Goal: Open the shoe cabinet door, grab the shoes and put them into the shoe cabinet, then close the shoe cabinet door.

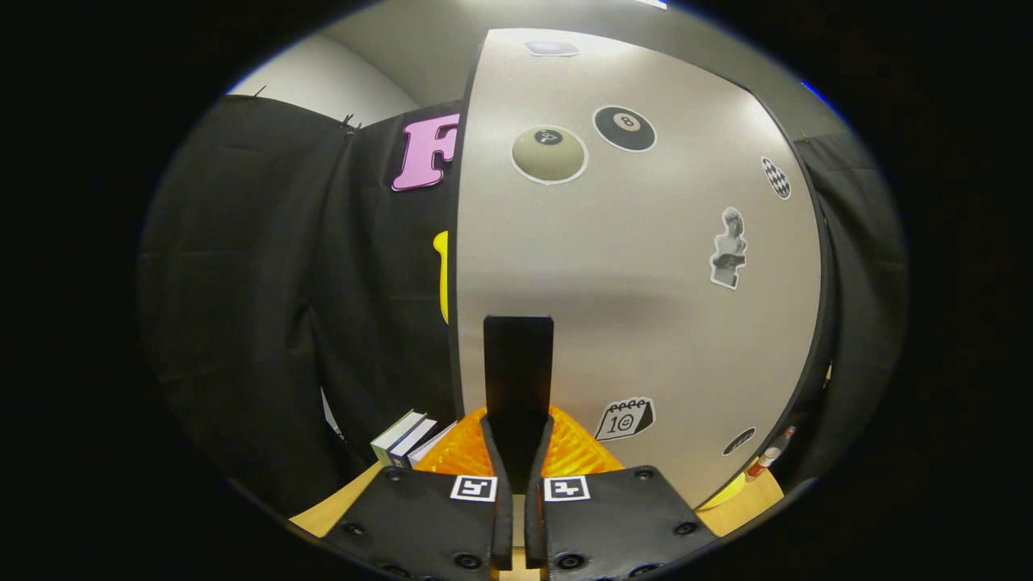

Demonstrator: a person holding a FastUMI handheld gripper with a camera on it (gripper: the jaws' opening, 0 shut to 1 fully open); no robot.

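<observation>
We look along the gripper, and its fingers are clamped on a flat black handle that stands upright between them. The handle sits on the pale grey shoe cabinet door, which rises just ahead of the fingers and carries several stickers (two pool balls, a checkered patch, a small bust, a calendar). An orange ridged object lies behind the fingers at the door's foot. A few books stand on the wooden table beside the door's edge. Black cloth hangs behind.
</observation>
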